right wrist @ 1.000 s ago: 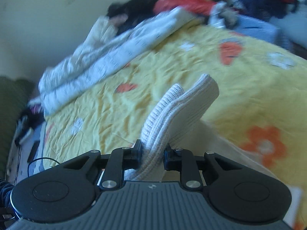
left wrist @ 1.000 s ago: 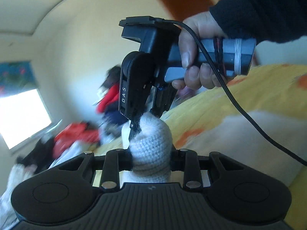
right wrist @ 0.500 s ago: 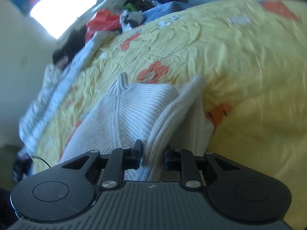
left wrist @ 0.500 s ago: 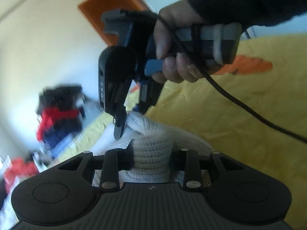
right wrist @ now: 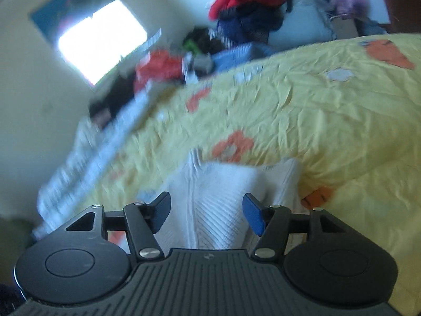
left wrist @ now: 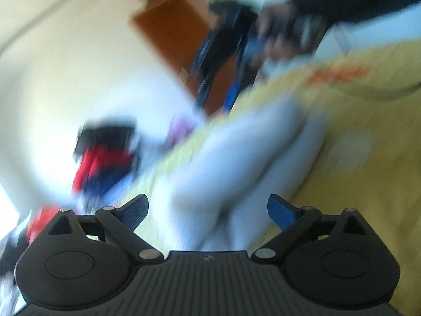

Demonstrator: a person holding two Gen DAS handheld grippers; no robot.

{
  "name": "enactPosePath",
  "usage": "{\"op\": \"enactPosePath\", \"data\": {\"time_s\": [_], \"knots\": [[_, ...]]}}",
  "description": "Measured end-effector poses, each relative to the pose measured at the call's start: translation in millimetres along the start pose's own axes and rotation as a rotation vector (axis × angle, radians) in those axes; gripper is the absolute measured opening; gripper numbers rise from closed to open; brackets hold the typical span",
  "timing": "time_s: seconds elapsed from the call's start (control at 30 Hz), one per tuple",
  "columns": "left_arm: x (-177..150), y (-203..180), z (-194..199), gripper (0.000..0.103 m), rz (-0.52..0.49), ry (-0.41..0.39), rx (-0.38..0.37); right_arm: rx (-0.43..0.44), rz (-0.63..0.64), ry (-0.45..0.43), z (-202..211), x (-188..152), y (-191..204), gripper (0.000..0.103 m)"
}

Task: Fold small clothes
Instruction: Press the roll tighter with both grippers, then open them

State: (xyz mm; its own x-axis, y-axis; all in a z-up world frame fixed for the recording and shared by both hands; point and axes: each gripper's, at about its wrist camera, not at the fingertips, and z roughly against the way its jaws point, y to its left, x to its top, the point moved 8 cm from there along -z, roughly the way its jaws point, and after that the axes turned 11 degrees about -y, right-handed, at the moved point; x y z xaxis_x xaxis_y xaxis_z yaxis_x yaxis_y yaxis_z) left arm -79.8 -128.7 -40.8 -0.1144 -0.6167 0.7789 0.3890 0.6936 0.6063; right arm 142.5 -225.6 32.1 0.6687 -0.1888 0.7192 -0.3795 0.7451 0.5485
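A white ribbed knit sweater (right wrist: 218, 192) lies folded on the yellow bedspread (right wrist: 329, 110); it also shows, blurred, in the left wrist view (left wrist: 236, 163). My left gripper (left wrist: 208, 213) is open, its fingers wide apart just above the sweater. My right gripper (right wrist: 206, 214) is open too, over the sweater's near edge, holding nothing. In the left wrist view the right gripper (left wrist: 226, 60) appears as a dark blur in a hand above the bed.
A pile of red, blue and black clothes (right wrist: 250, 5) lies at the far side of the bed. A white rumpled blanket (right wrist: 100, 147) runs along the left edge. A window (right wrist: 102, 39) and an orange-brown cabinet (left wrist: 179, 36) are on the walls.
Both grippers have opened and let go of the sweater, which now lies on the bed. Both have pulled back from it; the views are motion-blurred.
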Motion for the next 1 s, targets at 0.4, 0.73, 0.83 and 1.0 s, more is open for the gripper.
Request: {"op": "enactPosePath", "data": {"time_s": [0.4,0.73,0.83,1.0], "knots": [[-5,17,-25,0.035,0.161,0.023,0.002,-0.071,0.031,0.033,-29,-9,-6,0.016],[-9,22,-13,0.039,0.154,0.013,0.014,-0.129,-0.14,-0.072,-1,-40,-40,0.05],[-10,32,-2,0.046,0.156,-0.001,0.002,-0.108,-0.177,-0.132,34,-45,-22,0.062],[-14,37,2,0.056,0.178,0.007,0.014,-0.053,-0.143,-0.079,82,-74,11,0.066]]}}
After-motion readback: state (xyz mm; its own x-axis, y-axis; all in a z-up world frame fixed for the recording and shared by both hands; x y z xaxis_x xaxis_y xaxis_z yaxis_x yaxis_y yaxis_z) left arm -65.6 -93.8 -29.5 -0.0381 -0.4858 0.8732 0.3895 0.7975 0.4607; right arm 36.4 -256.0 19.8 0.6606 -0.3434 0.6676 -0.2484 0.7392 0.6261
